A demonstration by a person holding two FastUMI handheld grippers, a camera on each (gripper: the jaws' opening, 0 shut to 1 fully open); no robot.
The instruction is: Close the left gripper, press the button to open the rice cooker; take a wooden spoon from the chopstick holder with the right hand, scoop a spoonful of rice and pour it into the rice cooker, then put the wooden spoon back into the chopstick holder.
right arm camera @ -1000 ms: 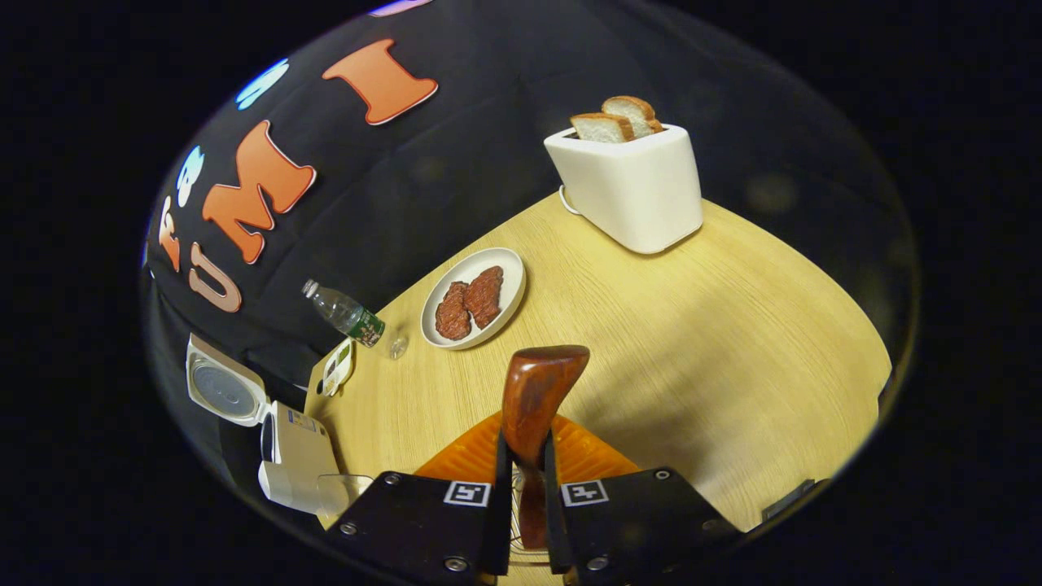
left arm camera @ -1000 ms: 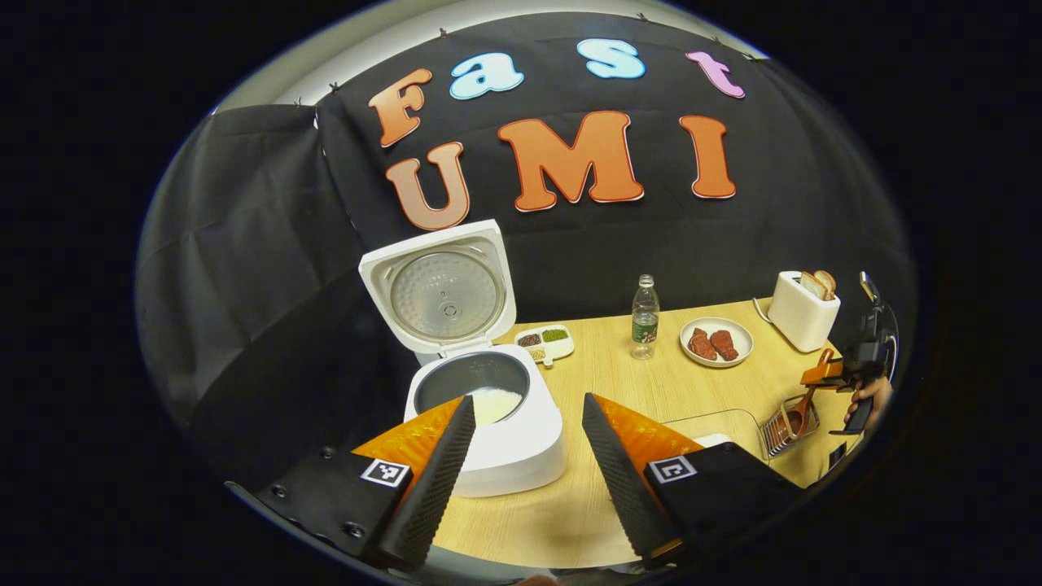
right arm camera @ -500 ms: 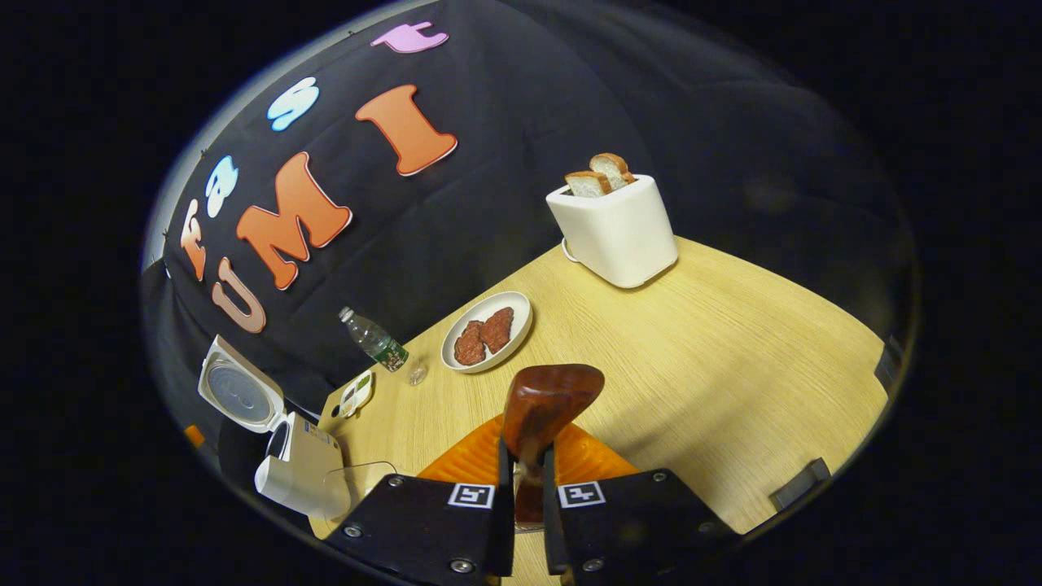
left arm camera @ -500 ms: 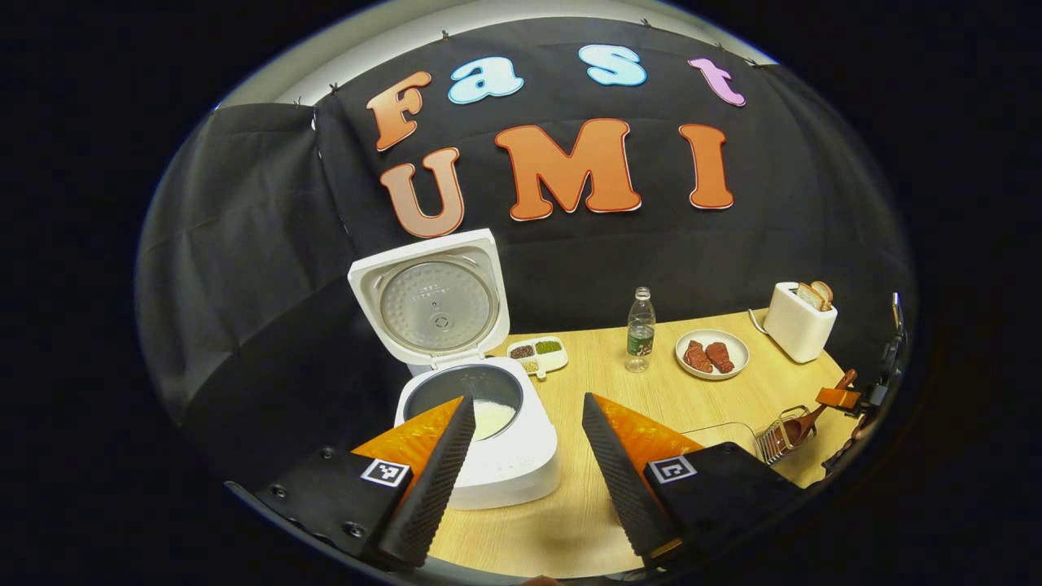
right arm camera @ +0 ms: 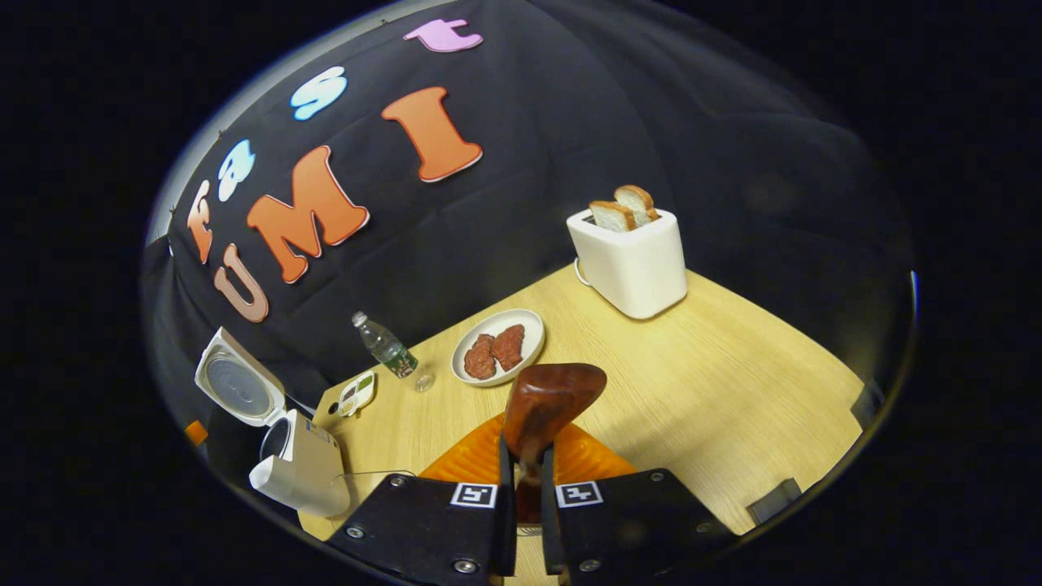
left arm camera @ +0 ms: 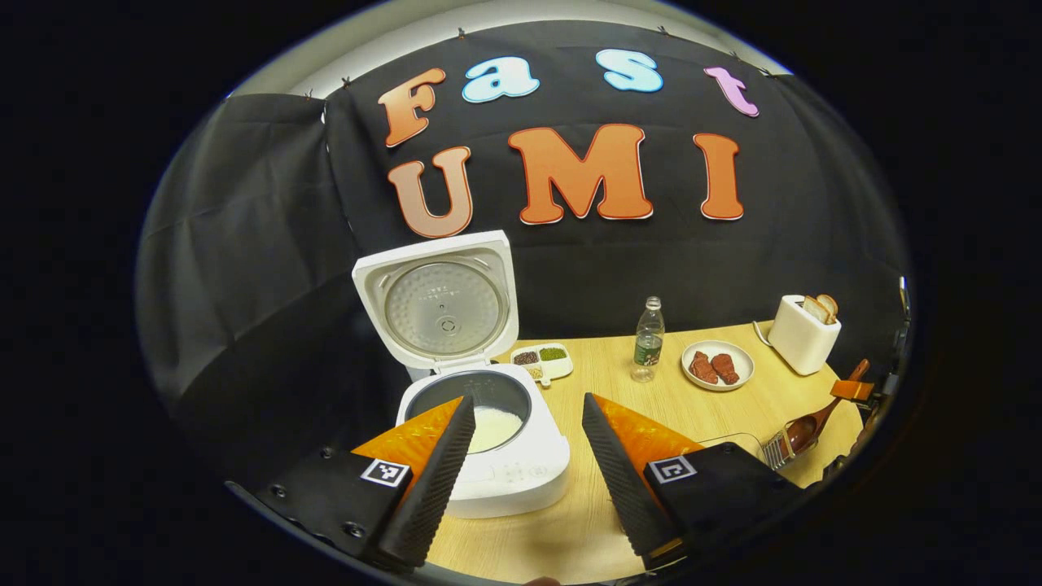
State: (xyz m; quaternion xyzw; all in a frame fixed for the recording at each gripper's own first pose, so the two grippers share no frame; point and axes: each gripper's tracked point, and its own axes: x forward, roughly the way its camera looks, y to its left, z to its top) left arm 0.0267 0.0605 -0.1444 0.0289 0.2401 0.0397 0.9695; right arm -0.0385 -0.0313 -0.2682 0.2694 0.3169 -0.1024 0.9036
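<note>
Left gripper view: wooden spoon [left arm camera: 816,419] has lifted from chopstick holder [left arm camera: 777,446].

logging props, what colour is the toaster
White, with bread slices in it; the toaster shows best in the right gripper view.

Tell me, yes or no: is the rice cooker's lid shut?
No. In the left gripper view the rice cooker has its lid standing upright, with the pot open below it.

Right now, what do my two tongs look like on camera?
The left tongs and the right tongs both have boxy black bodies. Each half carries a square black-and-white marker and round screws. The left fingers are long tapering wedges with ridged faces.
</note>
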